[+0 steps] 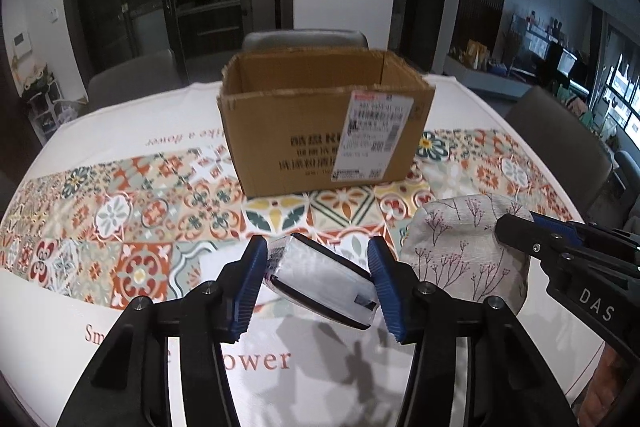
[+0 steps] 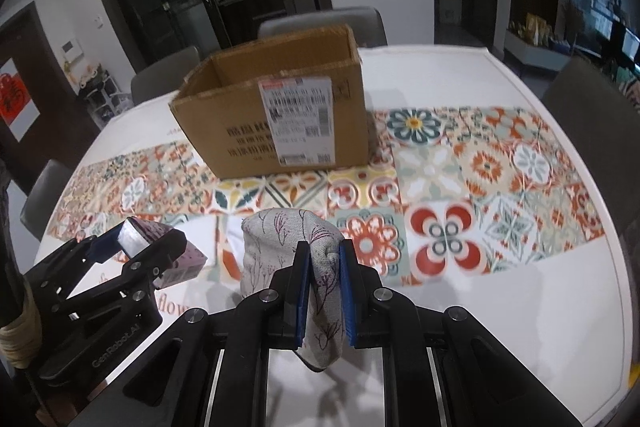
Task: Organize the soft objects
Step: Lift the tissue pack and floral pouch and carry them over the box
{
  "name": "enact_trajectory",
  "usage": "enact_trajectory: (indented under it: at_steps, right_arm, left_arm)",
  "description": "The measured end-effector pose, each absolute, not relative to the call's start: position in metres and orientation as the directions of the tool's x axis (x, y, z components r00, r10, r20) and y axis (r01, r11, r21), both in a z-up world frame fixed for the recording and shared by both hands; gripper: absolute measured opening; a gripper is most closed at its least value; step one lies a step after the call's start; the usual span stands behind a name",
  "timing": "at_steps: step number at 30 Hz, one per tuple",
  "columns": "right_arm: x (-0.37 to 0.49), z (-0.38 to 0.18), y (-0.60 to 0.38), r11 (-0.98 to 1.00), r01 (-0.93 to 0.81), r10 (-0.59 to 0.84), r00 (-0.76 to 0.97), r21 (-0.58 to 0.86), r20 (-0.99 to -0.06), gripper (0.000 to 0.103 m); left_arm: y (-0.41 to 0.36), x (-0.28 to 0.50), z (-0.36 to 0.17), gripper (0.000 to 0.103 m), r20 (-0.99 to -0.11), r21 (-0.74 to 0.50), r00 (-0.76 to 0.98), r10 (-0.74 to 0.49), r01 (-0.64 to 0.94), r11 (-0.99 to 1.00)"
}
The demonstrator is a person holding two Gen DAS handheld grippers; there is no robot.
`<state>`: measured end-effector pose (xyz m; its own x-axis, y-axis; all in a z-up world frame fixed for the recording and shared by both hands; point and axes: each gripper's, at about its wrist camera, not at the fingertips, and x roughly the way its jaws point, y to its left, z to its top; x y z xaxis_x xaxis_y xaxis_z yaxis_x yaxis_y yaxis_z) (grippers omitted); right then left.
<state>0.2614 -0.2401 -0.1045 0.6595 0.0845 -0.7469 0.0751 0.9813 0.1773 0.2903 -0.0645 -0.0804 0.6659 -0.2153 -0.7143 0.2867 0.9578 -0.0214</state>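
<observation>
My left gripper [image 1: 318,281] is shut on a small plastic-wrapped tissue pack [image 1: 320,277], which hangs tilted between the blue pads above the cloth. From the right wrist view the same pack [image 2: 160,247] shows at the lower left in the left gripper [image 2: 152,251]. My right gripper [image 2: 325,283] is shut on a pale fabric pouch [image 2: 288,235] printed with twigs, pinched at its edge and lifted off the table. That pouch [image 1: 460,247] sits to the right of the pack, with the right gripper [image 1: 504,231] on it. An open cardboard box [image 1: 324,123] [image 2: 276,119] stands ahead, upright.
The table carries a white cloth [image 1: 120,115] with a band of patterned tiles [image 2: 480,167] running across under the box. Grey chairs [image 2: 320,23] stand around the far edge, another chair [image 2: 592,95] at the right. Dark cabinets and doors line the back wall.
</observation>
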Motion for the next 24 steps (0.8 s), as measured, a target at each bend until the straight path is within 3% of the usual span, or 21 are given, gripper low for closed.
enact_trajectory:
  at_steps: [24]
  right_arm:
    - [0.273,-0.041,-0.226,0.987,-0.003,0.102,0.792,0.163,-0.602,0.016]
  left_arm:
    - [-0.048,0.295,-0.018,0.048,-0.569,-0.04,0.785,-0.244,0.27,0.962]
